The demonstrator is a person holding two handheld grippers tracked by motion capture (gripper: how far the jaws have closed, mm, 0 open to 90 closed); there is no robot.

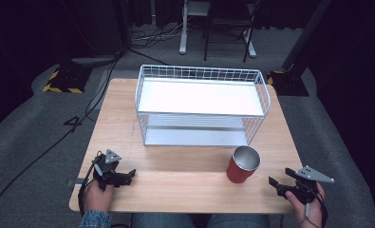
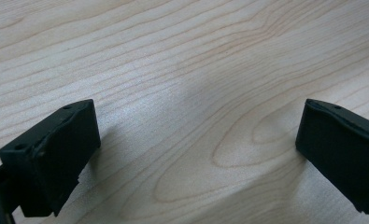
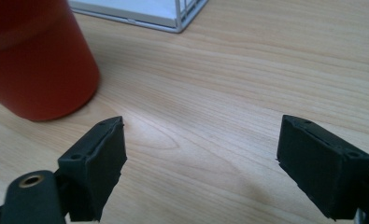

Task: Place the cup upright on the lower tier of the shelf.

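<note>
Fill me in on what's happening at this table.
A person sits at a wooden table with a claw in each hand. The left claw rests near the front left edge, jaws open over bare wood. The right claw is also open, holding nothing, just right of a red cup with a metal inside, which stands upright and untouched. Behind the cup sits a white wire basket rack with two bare shelves. Nothing is gripped yet.
</note>
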